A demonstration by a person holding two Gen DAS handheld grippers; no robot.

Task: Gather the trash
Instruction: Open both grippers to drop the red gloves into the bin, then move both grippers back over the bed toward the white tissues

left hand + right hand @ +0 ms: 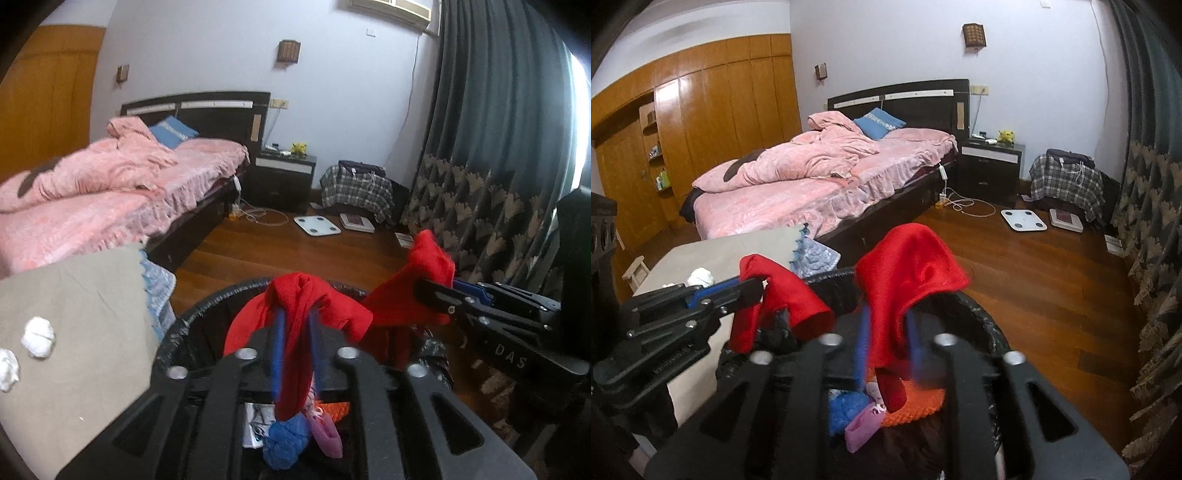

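A red cloth (332, 306) hangs over a bin lined with a black bag (207, 306), stretched between both grippers. My left gripper (295, 310) has the cloth draped over its tips and hanging between its blue fingers (276, 347), which stand slightly apart. The right gripper (888, 310) carries the other end of the cloth (908, 266) the same way, with its jaws a little wider. Each gripper shows from the side in the other's view (421, 284) (761, 286). In the bin (982, 317) lie a blue knit ball (284, 439), a pink item (327, 432) and an orange knit piece (916, 402).
A table under a beige cloth (85, 314) stands left of the bin, with white crumpled tissues (38, 336) on it. A pink bed (812, 184), a dark nightstand (990, 170), a white scale (1023, 219) and a patterned curtain (480, 206) ring the wooden floor (1052, 295).
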